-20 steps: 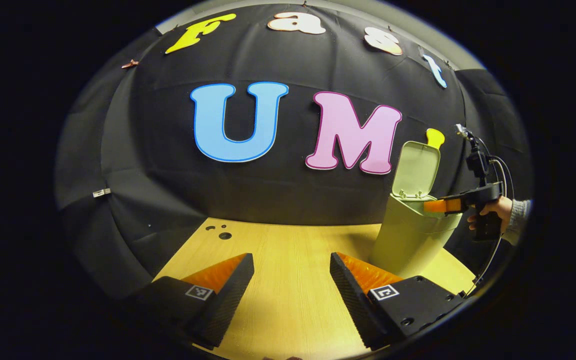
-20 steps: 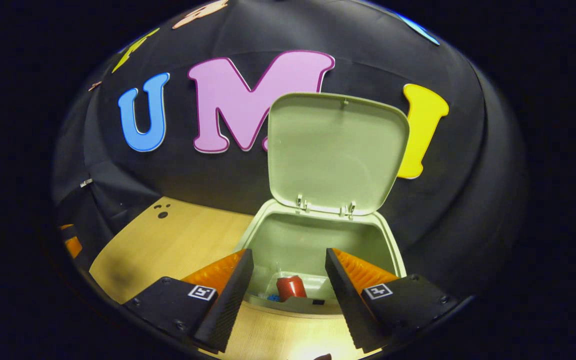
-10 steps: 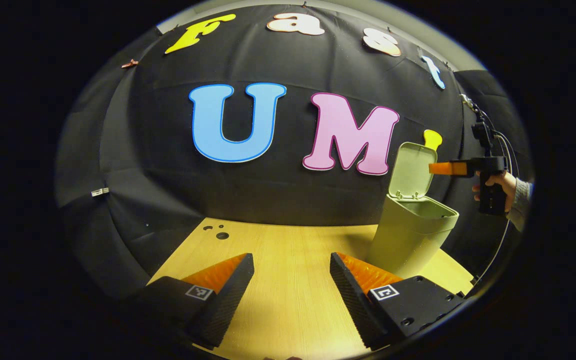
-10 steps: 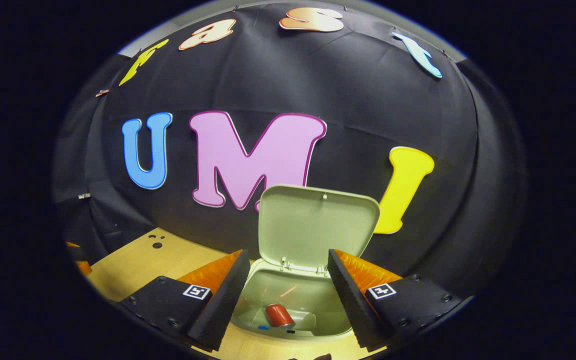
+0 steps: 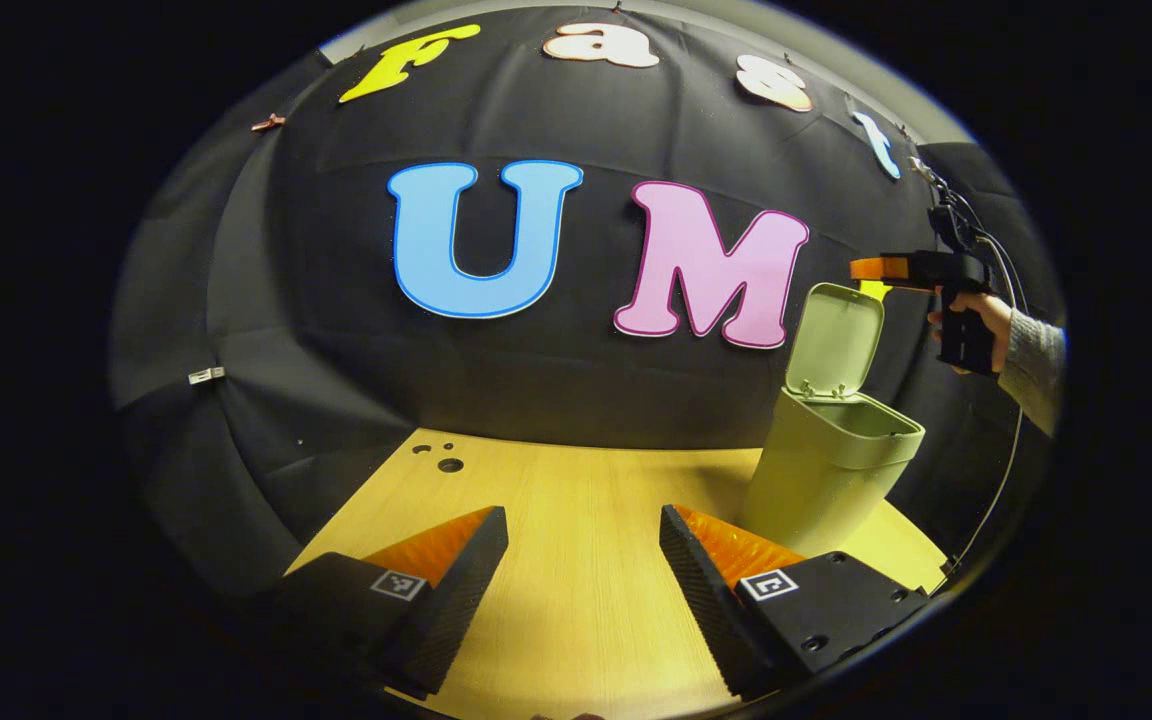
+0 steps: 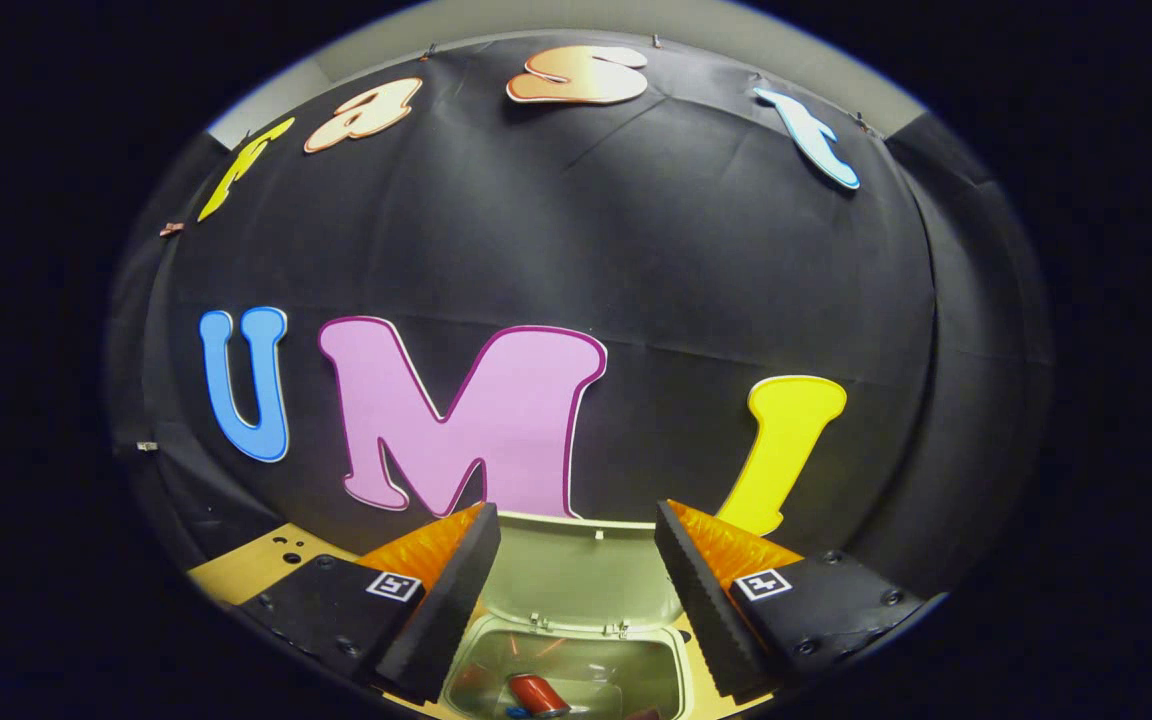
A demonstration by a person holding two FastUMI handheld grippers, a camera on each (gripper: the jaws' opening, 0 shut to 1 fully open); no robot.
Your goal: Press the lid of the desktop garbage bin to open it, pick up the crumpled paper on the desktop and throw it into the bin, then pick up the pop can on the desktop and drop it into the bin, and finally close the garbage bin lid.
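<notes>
With the pop can lying inside the garbage bin, the right gripper, fingers apart and empty above its upright lid, should push that lid forward and down gently until it latches.

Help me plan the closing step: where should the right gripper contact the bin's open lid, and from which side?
Judging from the pose, press the lid near its free top edge, from behind and above. It stands upright on hinges at the bin rim's back, and the right gripper hangs open above it.
</notes>
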